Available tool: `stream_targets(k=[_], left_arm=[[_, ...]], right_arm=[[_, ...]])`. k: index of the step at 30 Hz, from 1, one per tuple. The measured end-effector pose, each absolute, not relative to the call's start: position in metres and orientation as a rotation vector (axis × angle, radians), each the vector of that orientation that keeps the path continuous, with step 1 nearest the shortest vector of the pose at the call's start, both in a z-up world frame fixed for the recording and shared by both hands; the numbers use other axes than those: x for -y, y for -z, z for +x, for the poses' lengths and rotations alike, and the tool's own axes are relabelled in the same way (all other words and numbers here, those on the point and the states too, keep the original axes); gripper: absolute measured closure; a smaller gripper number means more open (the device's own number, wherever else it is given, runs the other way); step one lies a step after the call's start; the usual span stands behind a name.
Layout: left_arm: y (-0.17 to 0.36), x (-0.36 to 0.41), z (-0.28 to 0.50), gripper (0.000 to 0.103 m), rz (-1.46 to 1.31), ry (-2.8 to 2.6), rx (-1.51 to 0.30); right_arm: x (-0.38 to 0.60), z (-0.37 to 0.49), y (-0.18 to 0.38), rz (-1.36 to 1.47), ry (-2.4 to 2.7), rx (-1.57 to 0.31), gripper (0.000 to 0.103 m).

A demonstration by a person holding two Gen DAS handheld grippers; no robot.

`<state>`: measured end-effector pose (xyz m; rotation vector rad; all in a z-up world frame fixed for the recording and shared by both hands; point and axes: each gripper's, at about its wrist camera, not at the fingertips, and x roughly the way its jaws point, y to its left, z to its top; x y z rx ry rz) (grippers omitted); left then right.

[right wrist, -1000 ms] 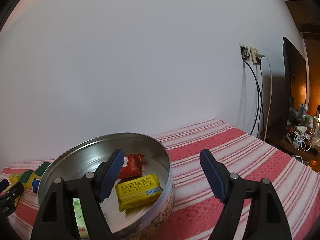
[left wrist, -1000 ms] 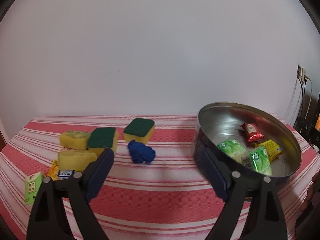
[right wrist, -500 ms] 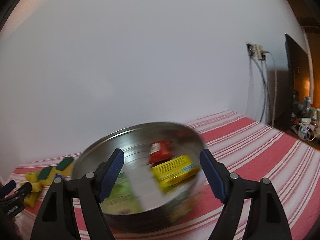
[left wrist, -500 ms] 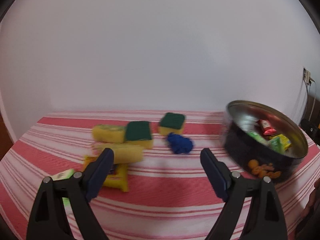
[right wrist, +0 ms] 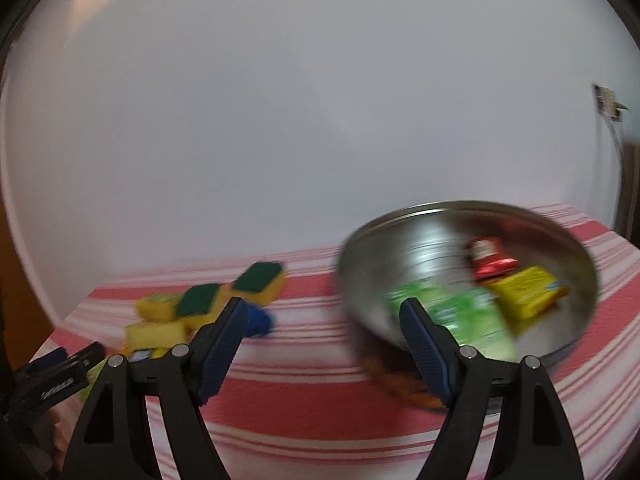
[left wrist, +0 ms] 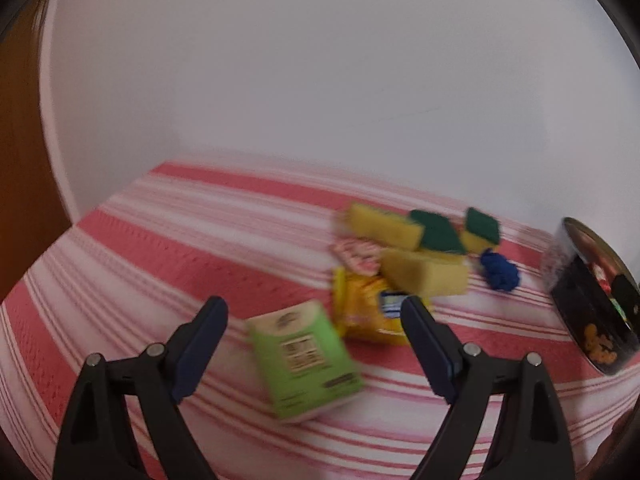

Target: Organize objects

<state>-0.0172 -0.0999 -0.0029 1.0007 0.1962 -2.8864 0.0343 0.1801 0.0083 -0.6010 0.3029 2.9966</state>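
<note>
Grippers both open wide and holding nothing; left gripper point(left wrist: 314, 322) angled down at the striped tablecloth point(left wrist: 132, 256), its fingers either side of a green carton point(left wrist: 306, 360) without touching it; carton lies flat on the cloth, label up. Yellow packet point(left wrist: 364, 312) just behind the carton, partly hidden by the right-hand finger; small pink-patterned wrapper point(left wrist: 358, 254) behind that. Sponges point(left wrist: 424, 276), yellow with green scouring faces, clustered further back, touching one another; blue cloth ball point(left wrist: 500, 274) just beside them. Round metal tin point(left wrist: 576, 308) at the far right edge, well apart from the carton; orange print on its dark outer wall.

Right gripper point(right wrist: 322, 334) above the cloth between sponges point(right wrist: 260, 284) and tin point(right wrist: 404, 224); blue cloth ball point(right wrist: 260, 322) partly behind its left-hand finger. Inside the tin: red packet point(right wrist: 490, 258), yellow packet point(right wrist: 528, 294), green packets point(right wrist: 468, 320). Both views blurred; print on the packets unreadable. Left gripper point(right wrist: 56, 368) visible at lower left of the right wrist view.
</note>
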Motion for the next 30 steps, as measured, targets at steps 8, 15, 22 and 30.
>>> stream_targets(k=[8, 15, 22, 30], left_arm=[[0.024, 0.107, -0.037, 0.014, 1.230, 2.814, -0.222], [0.039, 0.116, -0.049, 0.018, 1.361, 2.766, -0.167], [0.037, 0.131, -0.059, 0.053, 1.355, 2.797, -0.078], [0.035, 0.148, -0.067, 0.054, 1.352, 2.820, -0.137]], right_arm=[[-0.133, 0.021, -0.006, -0.702, -3.072, -0.264, 0.023], [-0.128, 0.008, -0.001, -0.779, -3.078, -0.260, 0.023], [-0.132, -0.002, 0.005, -0.880, -3.070, -0.354, 0.023], [-0.122, -0.013, 0.008, -0.961, -3.112, -0.357, 0.023]])
